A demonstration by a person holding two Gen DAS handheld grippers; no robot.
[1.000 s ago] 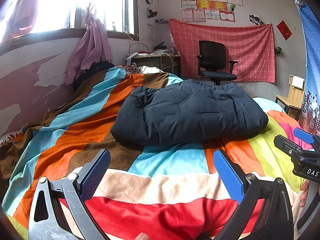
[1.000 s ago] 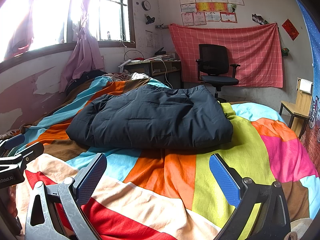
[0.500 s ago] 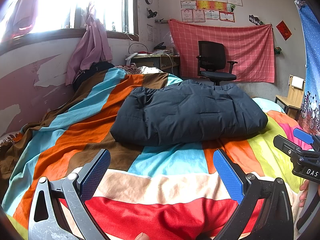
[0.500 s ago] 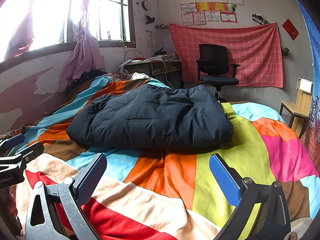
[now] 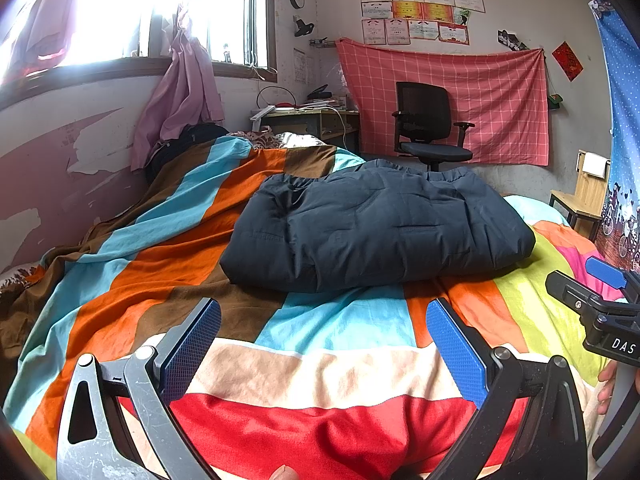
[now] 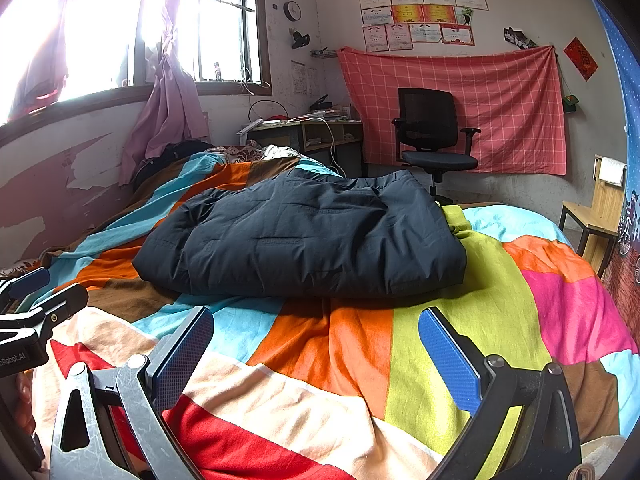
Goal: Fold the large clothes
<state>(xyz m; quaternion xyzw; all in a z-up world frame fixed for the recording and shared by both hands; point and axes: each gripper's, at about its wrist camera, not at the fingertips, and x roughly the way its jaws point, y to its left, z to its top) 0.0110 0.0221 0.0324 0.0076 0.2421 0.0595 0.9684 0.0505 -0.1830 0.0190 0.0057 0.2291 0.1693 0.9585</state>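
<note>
A dark navy padded jacket point(image 5: 376, 228) lies folded into a thick rectangle in the middle of the bed, on a colourful striped bedspread point(image 5: 320, 364). The same jacket point(image 6: 304, 240) shows in the right wrist view. My left gripper point(image 5: 323, 344) hovers open over the bedspread, well short of the jacket, with nothing between its blue pads. My right gripper point(image 6: 316, 350) is open too, held the same distance back, empty. Each gripper shows at the edge of the other's view: the right gripper point(image 5: 596, 300) and the left gripper point(image 6: 32, 304).
The bed runs along a peeling wall under a bright window point(image 5: 132, 16) on the left. Past its far end stand a black office chair point(image 5: 428, 128), a cluttered desk point(image 5: 312, 116) and a wooden stool point(image 5: 584, 196). A red checked cloth point(image 5: 444, 96) hangs on the back wall.
</note>
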